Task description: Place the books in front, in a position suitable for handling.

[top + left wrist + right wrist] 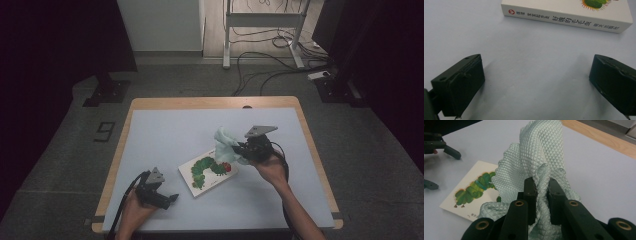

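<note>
From above, a pale blue mat (165, 145) covers the wooden table; a flat white picture book with a green caterpillar (208, 171) lies mid-table, open mat all round. Along the left gripper (534, 82), its blunt black jaws stand wide apart over bare mat, the book's printed spine just ahead. Along the right gripper (541, 195), jaws are clamped on a mint-green quilted cloth (536, 157), bunched above the book's corner.

Lab: floor cables (260, 65), equipment stands (107, 90)
</note>
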Demonstrator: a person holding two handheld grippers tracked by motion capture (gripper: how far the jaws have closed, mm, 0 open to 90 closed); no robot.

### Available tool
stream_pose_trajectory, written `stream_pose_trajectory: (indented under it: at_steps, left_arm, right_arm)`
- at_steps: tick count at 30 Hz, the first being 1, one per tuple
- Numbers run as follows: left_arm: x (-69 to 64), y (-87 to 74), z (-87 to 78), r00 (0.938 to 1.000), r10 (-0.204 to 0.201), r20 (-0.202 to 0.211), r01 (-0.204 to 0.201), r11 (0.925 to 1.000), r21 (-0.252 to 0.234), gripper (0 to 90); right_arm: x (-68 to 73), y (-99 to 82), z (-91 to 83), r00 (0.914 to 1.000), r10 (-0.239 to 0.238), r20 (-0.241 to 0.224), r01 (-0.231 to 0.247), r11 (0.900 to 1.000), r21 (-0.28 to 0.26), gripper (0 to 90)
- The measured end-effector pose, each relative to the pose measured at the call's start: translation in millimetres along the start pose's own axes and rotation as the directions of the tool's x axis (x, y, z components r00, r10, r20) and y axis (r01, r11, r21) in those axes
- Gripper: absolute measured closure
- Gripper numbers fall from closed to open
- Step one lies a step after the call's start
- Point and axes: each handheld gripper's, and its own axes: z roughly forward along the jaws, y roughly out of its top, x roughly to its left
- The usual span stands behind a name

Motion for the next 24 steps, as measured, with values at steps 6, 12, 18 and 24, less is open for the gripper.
stream_pose_trajectory:
  at_steps: [6, 12, 18, 24]
  left_arm:
    - [0.0, 0.0, 0.0, 1.0000, 0.000, 0.000, 0.000, 1.0000, 0.000, 0.0]
    - [0.0, 0.0, 0.0, 1.0000, 0.000, 0.000, 0.000, 1.0000, 0.000, 0.0]
    - [0.0, 0.0, -0.1, 1.0000, 0.000, 0.000, 0.000, 1.0000, 0.001, 0.0]
    - [0.0, 0.0, 0.0, 1.0000, 0.000, 0.000, 0.000, 1.0000, 0.000, 0.0]
  right_arm:
    - [11.0, 4.1, 14.8, 0.9994, -0.022, -0.025, 0.022, 0.9997, 0.005, 79.1]
    - [24.4, 8.4, 33.1, 0.9972, -0.050, -0.055, 0.050, 0.9987, 0.009, 79.1]
    - [38.9, 12.3, 50.9, 0.9936, -0.078, -0.081, 0.079, 0.9967, 0.017, 79.0]
    - [50.4, 15.5, 67.5, 0.9899, -0.098, -0.102, 0.101, 0.9945, 0.027, 79.1]
